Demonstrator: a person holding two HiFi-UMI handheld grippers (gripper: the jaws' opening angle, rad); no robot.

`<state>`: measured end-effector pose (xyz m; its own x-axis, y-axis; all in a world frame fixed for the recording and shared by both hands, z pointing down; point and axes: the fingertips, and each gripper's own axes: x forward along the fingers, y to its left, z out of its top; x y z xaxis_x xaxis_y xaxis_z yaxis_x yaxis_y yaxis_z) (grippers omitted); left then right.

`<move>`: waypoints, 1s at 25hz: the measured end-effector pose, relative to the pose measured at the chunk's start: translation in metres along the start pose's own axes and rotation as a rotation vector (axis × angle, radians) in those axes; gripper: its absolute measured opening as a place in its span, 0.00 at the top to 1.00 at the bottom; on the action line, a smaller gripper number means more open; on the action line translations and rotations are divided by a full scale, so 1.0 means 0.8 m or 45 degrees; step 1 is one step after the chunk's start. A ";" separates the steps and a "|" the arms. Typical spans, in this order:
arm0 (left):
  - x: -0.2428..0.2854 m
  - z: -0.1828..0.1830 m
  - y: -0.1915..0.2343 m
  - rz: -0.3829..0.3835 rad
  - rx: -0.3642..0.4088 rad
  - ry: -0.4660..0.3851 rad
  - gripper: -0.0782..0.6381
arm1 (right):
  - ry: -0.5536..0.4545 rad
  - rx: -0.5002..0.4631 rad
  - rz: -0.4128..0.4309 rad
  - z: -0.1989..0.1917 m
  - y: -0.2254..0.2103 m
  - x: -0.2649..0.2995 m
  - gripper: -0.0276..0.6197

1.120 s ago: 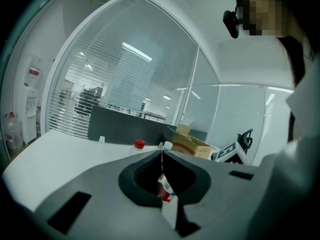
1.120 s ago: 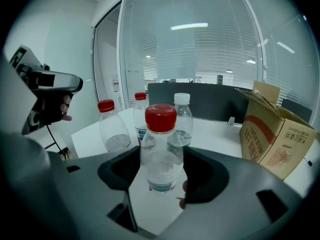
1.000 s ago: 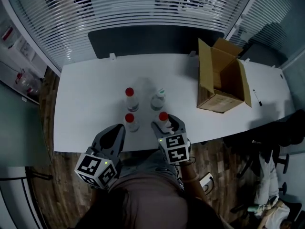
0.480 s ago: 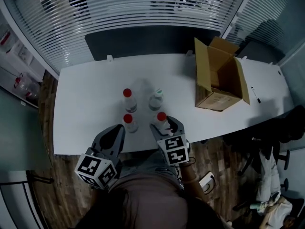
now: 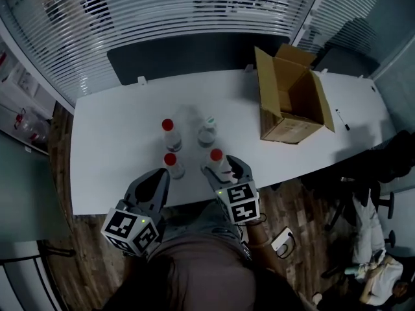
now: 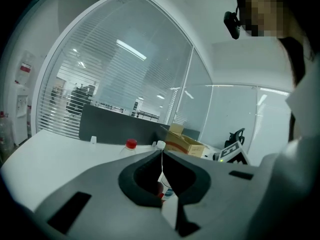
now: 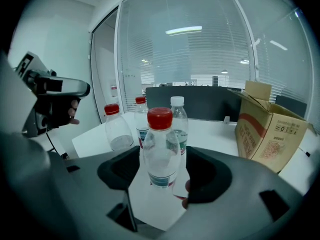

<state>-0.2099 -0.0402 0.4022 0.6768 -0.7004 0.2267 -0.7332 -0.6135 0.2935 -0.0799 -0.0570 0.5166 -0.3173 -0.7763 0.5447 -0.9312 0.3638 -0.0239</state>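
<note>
Four clear plastic bottles stand on the white table (image 5: 117, 135). The nearest red-capped bottle (image 7: 160, 149) stands upright between the jaws of my right gripper (image 7: 161, 160), which flank it with a gap on each side, so the gripper is open. In the head view that bottle (image 5: 216, 155) sits at the right gripper's (image 5: 219, 167) tips. My left gripper (image 6: 161, 153) is shut with nothing in it, its tips meeting in a thin line. It hovers (image 5: 160, 175) at the table's near edge, just short of another red-capped bottle (image 5: 170, 161).
A third red-capped bottle (image 5: 167, 126) and a white-capped bottle (image 5: 208, 123) stand farther back. An open cardboard box (image 5: 288, 99) rests on the table's right part. Glass walls with blinds (image 5: 162, 11) lie behind the table; wooden floor (image 5: 305, 212) is below.
Both gripper views and the head view have shifted slightly. The bottle stays between the right jaws, and the left jaws stay together.
</note>
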 end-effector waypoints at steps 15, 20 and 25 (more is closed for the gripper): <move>-0.009 -0.009 -0.046 -0.045 0.032 -0.012 0.88 | -0.073 0.025 -0.013 -0.008 -0.003 -0.069 0.73; -0.025 -0.018 -0.081 -0.017 0.006 -0.010 0.88 | -0.147 0.039 0.006 0.000 -0.004 -0.109 0.85; -0.050 -0.029 -0.116 0.031 -0.038 -0.001 0.88 | -0.217 0.051 0.058 0.004 0.004 -0.152 0.89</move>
<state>-0.1676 0.0529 0.3875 0.6588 -0.7153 0.2332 -0.7470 -0.5852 0.3155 -0.0450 0.0368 0.4479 -0.3822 -0.8366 0.3925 -0.9203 0.3828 -0.0803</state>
